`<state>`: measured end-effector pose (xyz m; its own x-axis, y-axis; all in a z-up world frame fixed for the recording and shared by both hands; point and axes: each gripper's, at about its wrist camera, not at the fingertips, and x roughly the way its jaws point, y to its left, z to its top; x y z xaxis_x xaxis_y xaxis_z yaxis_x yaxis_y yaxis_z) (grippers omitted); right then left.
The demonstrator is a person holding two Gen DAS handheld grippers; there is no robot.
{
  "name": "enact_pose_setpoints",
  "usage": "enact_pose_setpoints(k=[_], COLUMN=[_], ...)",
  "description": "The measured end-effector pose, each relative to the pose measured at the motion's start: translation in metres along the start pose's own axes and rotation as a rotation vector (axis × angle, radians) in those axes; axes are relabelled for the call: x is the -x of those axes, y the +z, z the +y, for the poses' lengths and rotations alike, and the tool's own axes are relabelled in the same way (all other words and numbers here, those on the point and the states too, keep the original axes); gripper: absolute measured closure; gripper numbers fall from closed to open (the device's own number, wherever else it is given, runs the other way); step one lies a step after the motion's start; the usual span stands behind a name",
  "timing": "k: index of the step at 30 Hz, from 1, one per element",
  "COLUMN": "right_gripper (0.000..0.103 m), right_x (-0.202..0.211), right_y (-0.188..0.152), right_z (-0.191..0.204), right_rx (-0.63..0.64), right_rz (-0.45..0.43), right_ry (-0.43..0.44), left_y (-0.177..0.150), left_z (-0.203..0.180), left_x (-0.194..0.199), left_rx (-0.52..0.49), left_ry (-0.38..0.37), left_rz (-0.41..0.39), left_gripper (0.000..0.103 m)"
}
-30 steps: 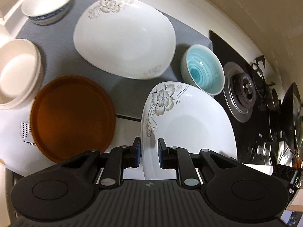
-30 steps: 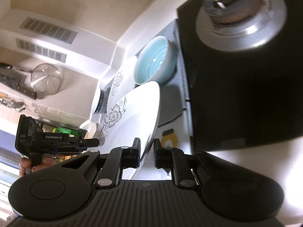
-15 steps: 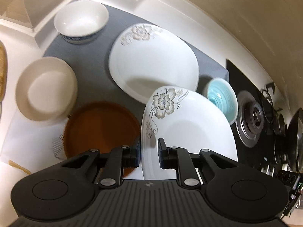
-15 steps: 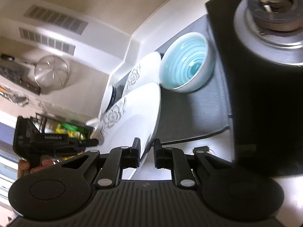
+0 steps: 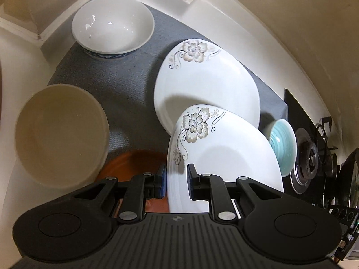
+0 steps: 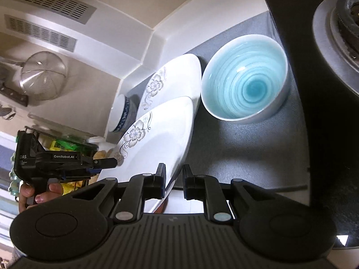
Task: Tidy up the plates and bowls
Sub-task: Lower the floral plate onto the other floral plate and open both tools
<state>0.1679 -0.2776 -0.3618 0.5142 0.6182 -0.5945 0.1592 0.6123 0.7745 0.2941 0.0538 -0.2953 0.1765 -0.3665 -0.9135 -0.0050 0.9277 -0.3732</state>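
1. The carried flowered plate point(image 5: 224, 157) occupies the lower centre of the left wrist view, its rim running between the fingers of the left gripper point(image 5: 176, 180). In the right wrist view the same plate point(image 6: 157, 145) appears edge-on at lower centre.
2. Left gripper: clamped on the plate's near rim. Right gripper point(image 6: 174, 183): the opposite rim sits between its fingers, against the left-hand finger, with a gap on the other side; full contact cannot be confirmed.
3. The resting flowered plate point(image 5: 206, 85) lies on the grey mat point(image 5: 112, 85) at centre frame, directly ahead of and above the carried plate in the picture. The carried plate's far edge already overlaps its near edge.
4. Judgement: the stacking move runs forward along the left gripper's fingers; both floral corners point the same way, so little turning appears needed.
5. Surroundings: blue bowl point(image 6: 244, 80) just beside the plates, right; white bowl point(image 5: 112, 24) upper left; cream bowl point(image 5: 60, 136) at left; brown plate point(image 5: 134, 163) beneath the gripper.
6. Risk: clipping the blue bowl.
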Motion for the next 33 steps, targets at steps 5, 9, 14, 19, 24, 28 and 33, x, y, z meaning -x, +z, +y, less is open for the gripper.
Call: enact_pose_setpoints(k=[5, 9, 14, 19, 24, 28, 33], right_gripper=[0.087, 0.087, 0.088, 0.092, 0.094, 0.094, 0.094], right_x=[-0.018, -0.029, -0.04, -0.05, -0.053, -0.058, -0.063], right_y=[0.004, 0.01, 0.016, 0.02, 0.021, 0.02, 0.022], right_z=[0.01, 0.019, 0.02, 0.026, 0.021, 0.022, 0.02], right_rx=[-0.01, -0.011, -0.06, -0.074, -0.108, -0.107, -0.164], right_rz=[0.003, -0.009, -0.049, -0.1, -0.169, -0.186, -0.201], right_ry=[-0.044, -0.09, -0.14, -0.219, -0.243, -0.26, -0.255], left_y=[0.018, 0.038, 0.055, 0.069, 0.078, 0.066, 0.05], left_z=[0.004, 0.015, 0.015, 0.016, 0.031, 0.04, 0.049], left_x=[-0.01, -0.02, -0.026, -0.035, -0.039, -0.026, -0.016], left_rx=[-0.053, -0.042, -0.073, -0.099, -0.066, -0.119, -0.106], left_ry=[0.026, 0.013, 0.003, -0.008, -0.087, -0.138, -0.17], left_rz=[0.01, 0.043, 0.059, 0.078, 0.133, 0.119, 0.103], left_gripper=[0.084, 0.084, 0.084, 0.084, 0.084, 0.085, 0.092])
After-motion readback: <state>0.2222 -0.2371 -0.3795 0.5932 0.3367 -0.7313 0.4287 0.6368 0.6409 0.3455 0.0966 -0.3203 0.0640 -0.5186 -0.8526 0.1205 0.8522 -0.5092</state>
